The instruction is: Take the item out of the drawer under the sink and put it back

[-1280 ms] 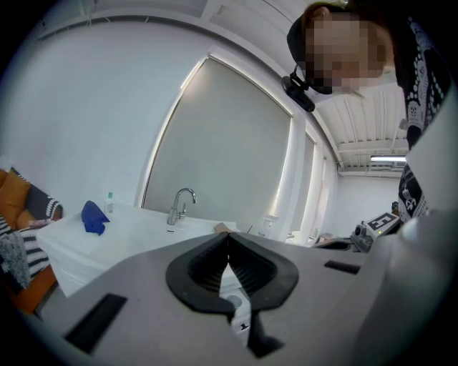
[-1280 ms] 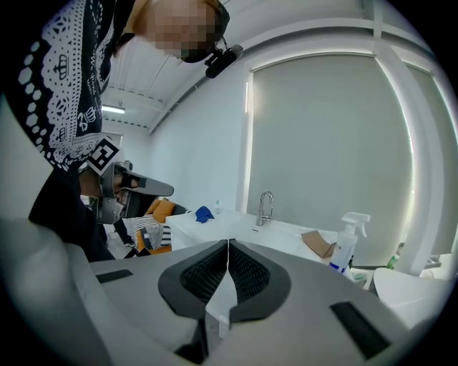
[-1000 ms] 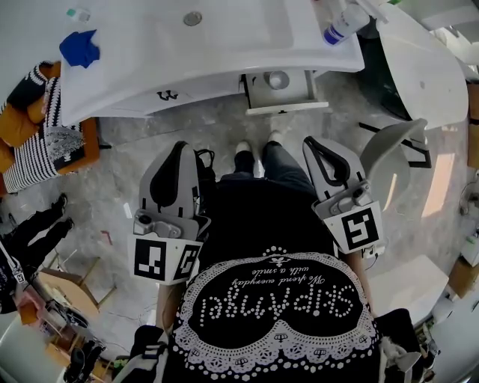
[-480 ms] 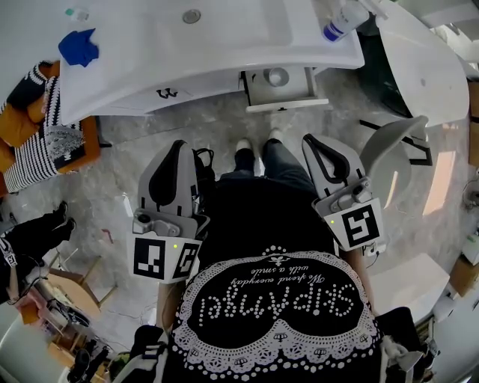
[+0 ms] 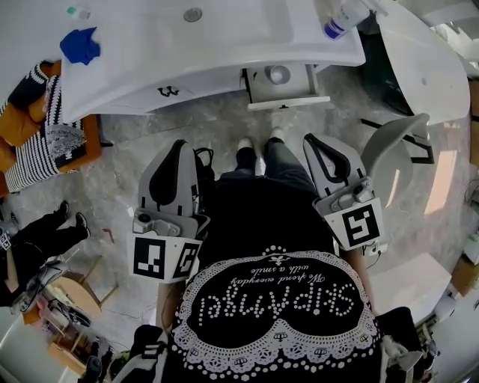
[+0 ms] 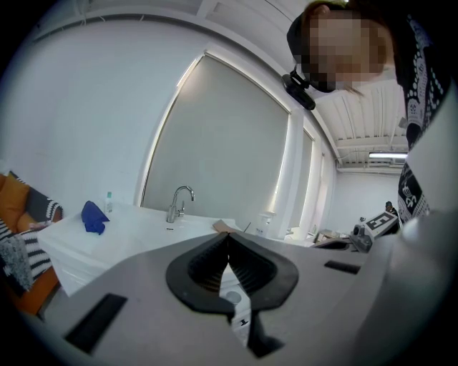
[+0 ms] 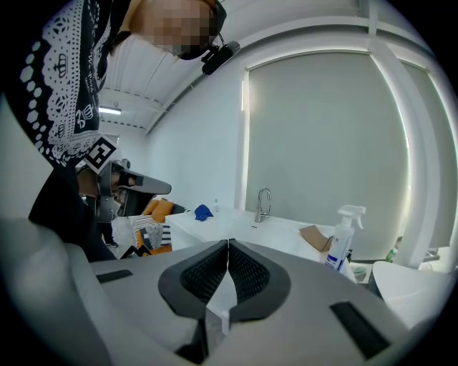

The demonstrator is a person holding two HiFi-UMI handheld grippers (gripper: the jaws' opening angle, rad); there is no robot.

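Observation:
The white vanity runs across the top of the head view, and its small drawer under the sink stands pulled out. A round pale item lies inside it. My left gripper and right gripper are held close to my body, pointing toward the vanity and well short of the drawer. Both are shut with nothing between the jaws. The left gripper view shows the left gripper with black pads pressed together, and the right gripper view shows the same of the right gripper. My feet stand just before the drawer.
On the counter lie a blue cloth at the left and a spray bottle at the right, with a faucet between them. An orange chair with striped cushions stands left. A white fixture sits right. Another person's legs show at far left.
Both grippers hold still and stay shut. The person at the far left has shifted their legs. The head view has moved very slightly.

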